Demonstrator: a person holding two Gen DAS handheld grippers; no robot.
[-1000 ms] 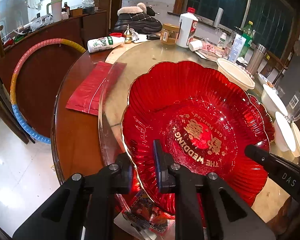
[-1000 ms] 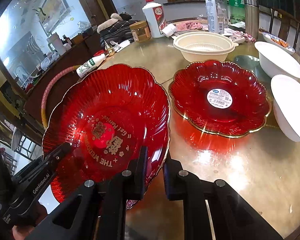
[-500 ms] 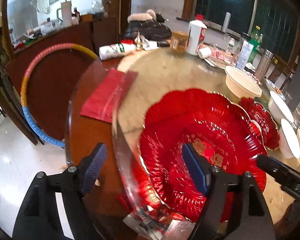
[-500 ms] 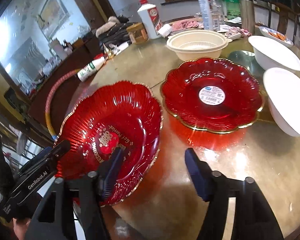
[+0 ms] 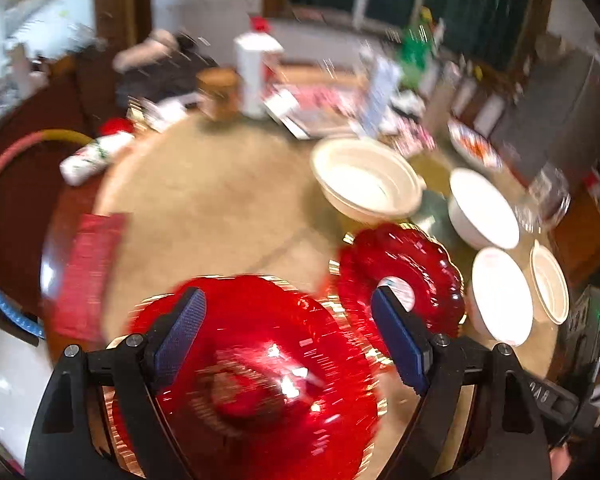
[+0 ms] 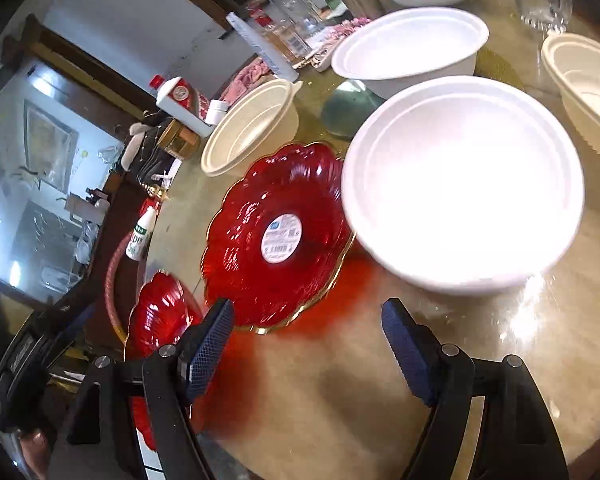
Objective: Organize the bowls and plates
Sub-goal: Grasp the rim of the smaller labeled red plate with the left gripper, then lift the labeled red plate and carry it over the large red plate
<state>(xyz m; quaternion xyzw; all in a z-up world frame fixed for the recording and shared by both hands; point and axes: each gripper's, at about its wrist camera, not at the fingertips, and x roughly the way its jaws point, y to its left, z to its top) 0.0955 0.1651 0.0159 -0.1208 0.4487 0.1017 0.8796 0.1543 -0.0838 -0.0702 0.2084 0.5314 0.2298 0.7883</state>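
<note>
Both grippers' jaws are spreading with nothing between them: the left gripper hangs over the large red scalloped plate at the table's near edge, blurred here, and the right gripper over bare glossy tabletop. Beyond lies a smaller gold-rimmed red plate bearing a white sticker. Beside it stands an empty white bowl; farther off, a cream ribbed bowl, apparently empty.

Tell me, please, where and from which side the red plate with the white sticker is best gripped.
Grip the red plate with the white sticker at its thin scalloped rim, probably on the near edge facing the right gripper. It lies flat and is too wide to span; the white bowl crowds its far-right side, and table before it is bare.
</note>
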